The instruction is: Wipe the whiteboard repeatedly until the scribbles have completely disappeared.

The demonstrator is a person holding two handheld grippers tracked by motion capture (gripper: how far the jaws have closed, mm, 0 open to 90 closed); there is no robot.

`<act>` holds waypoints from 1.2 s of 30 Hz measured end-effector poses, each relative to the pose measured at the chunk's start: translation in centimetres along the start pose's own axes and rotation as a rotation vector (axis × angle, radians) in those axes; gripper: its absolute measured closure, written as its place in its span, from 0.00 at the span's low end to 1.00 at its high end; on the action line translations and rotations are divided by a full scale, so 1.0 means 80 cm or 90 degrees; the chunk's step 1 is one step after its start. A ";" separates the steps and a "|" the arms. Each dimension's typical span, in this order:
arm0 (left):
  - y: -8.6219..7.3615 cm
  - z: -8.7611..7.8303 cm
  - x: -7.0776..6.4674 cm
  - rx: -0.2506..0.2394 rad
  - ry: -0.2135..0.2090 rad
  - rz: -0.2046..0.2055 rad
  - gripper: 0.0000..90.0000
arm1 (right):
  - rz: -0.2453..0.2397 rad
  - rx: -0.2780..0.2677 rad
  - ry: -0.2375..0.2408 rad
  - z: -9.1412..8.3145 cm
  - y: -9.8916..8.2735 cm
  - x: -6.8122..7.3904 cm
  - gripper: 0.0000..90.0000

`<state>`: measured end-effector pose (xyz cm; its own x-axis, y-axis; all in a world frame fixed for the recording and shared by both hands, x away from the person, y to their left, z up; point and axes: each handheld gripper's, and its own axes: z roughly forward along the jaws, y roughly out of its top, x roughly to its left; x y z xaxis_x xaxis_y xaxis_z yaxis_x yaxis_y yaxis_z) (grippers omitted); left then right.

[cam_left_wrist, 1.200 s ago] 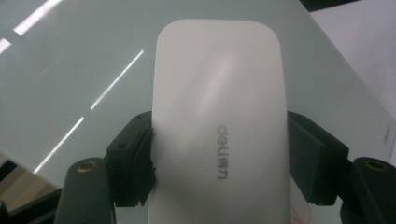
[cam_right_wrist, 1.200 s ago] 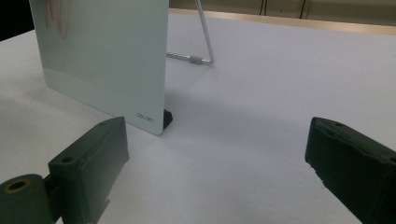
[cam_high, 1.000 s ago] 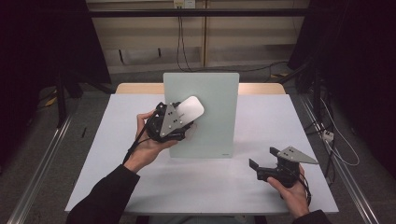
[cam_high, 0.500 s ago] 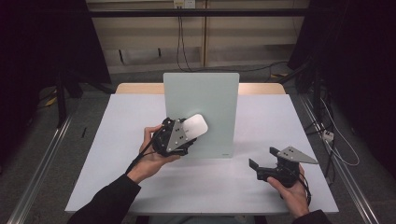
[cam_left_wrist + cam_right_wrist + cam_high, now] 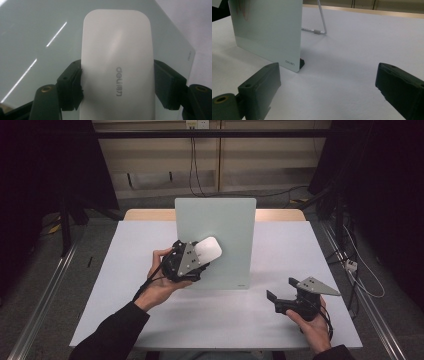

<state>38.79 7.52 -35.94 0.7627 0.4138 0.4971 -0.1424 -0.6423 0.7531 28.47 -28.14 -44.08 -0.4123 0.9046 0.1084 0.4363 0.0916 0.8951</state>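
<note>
Left gripper point(image 5: 200, 257) clamps white eraser point(image 5: 117, 65), seemingly against board point(image 5: 225, 220).

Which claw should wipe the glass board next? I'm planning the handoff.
Left. The left claw already grips the white eraser against the board; the right claw rests open, apart.

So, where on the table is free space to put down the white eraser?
The white tabletop left of the pale green glass board is bare, as is the front strip between both hands. The white rectangular eraser, held against the board, crowds the middle.
</note>
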 end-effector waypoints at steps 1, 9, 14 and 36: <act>0.002 -0.001 0.004 -0.004 0.003 -0.003 0.35 | 0.000 0.000 0.000 0.000 0.000 0.000 0.07; 0.005 -0.006 0.014 -0.015 0.027 -0.011 0.35 | 0.000 0.000 0.000 0.000 0.000 0.000 0.07; -0.004 -0.002 0.002 -0.013 0.013 -0.015 0.35 | 0.000 -0.001 0.001 0.000 0.000 0.000 0.07; -0.023 0.011 -0.033 0.020 -0.047 -0.008 0.35 | 0.000 0.001 0.000 0.000 0.000 0.000 0.07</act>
<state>37.58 7.10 -39.02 0.8093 0.3734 0.4535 -0.1136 -0.6580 0.7444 28.47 -28.10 -44.08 -0.4130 0.9043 0.1083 0.4374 0.0926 0.8945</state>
